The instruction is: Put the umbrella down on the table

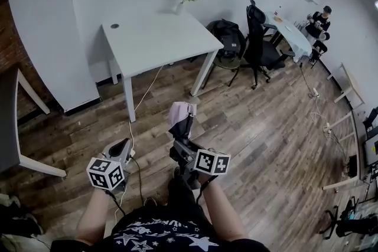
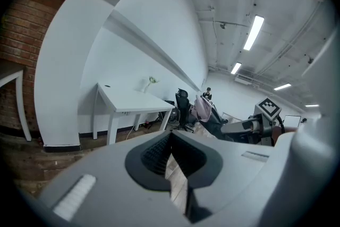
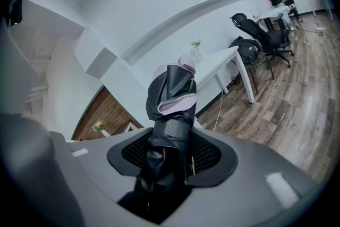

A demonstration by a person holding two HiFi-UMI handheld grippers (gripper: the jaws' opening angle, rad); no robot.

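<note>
My right gripper (image 1: 180, 147) is shut on the lower part of a folded black and pink umbrella (image 1: 182, 118), which points up and forward over the wooden floor. In the right gripper view the umbrella (image 3: 170, 98) stands between the jaws of that gripper (image 3: 170, 152). The white table (image 1: 156, 38) stands ahead against the wall, some way beyond the umbrella's tip. My left gripper (image 1: 118, 153) hangs low to the left with its jaws together and nothing in them (image 2: 172, 165). From the left gripper view the umbrella (image 2: 203, 108) and the right gripper (image 2: 249, 125) show at the right.
A small vase with a plant (image 1: 184, 0) sits at the table's back right corner. A dark bag (image 1: 227, 35) and a black office chair (image 1: 260, 44) stand to its right. A person (image 1: 316, 23) sits at a far desk (image 1: 292, 32). A cable (image 1: 144, 94) trails across the floor.
</note>
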